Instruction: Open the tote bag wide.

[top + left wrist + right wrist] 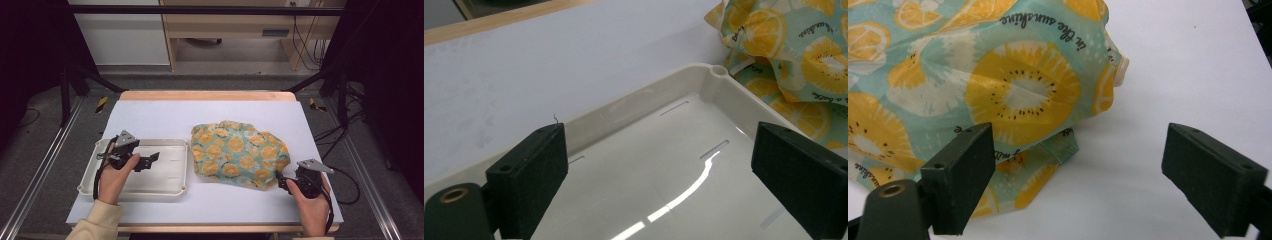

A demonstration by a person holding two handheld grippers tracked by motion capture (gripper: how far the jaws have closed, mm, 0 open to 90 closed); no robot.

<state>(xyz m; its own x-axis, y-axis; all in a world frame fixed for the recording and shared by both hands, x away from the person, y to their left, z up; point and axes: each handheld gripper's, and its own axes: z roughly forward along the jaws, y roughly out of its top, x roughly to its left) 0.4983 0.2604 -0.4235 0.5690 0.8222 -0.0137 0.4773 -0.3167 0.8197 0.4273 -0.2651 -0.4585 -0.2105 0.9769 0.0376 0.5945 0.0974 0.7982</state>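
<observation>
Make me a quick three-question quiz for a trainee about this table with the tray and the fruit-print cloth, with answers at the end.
1. True or false: the left hand-held gripper is clamped on the cloth.
2. Multiple choice: the white tray lies where, seen from the high view? A) left of the cloth B) on top of the cloth C) right of the cloth
3. Fill in: the right hand-held gripper has its jaws ____ at the cloth's near corner.

Key
1. False: it hangs open over the tray.
2. A
3. Open: nothing is between them yet.
</observation>
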